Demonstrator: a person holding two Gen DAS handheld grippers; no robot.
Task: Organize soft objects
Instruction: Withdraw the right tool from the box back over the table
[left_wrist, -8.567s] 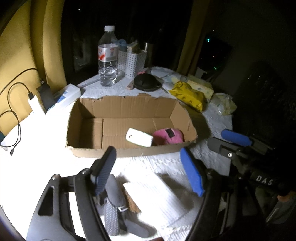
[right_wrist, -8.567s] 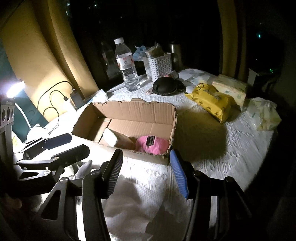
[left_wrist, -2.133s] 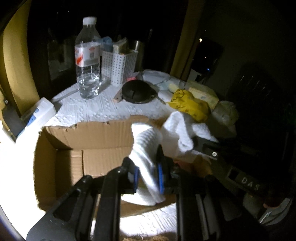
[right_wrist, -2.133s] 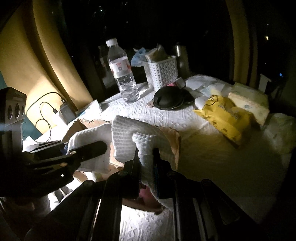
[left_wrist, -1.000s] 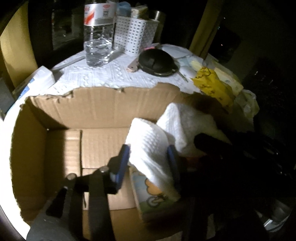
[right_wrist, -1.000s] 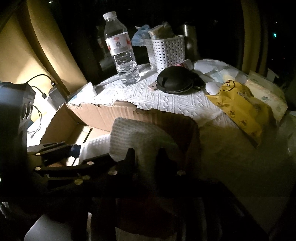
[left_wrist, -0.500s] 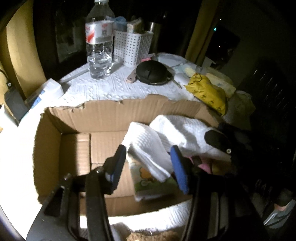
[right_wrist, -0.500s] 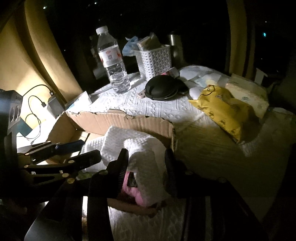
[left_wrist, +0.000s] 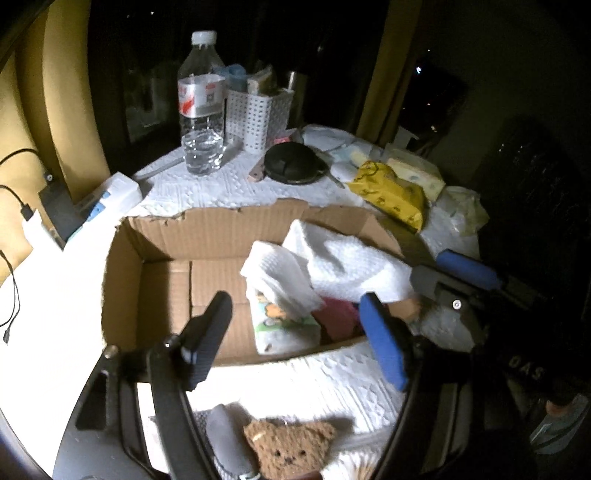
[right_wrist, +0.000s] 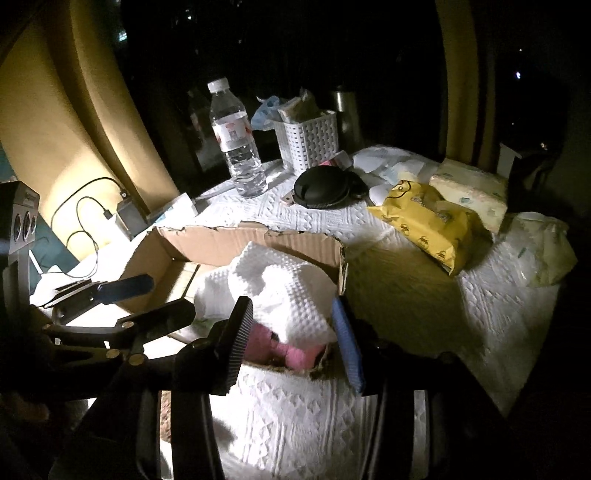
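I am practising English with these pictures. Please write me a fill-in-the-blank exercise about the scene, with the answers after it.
1. The white towel lies inside the ____ box.
2. The water bottle stands beside a white ____.
3. On the table in front of the box lies a small brown knitted ____.
4. The wipes pack behind the box is ____ in colour.

Missing words: cardboard; basket; bear; yellow

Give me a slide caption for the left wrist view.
Left gripper opening above the box, white towel inside, empty jaws.
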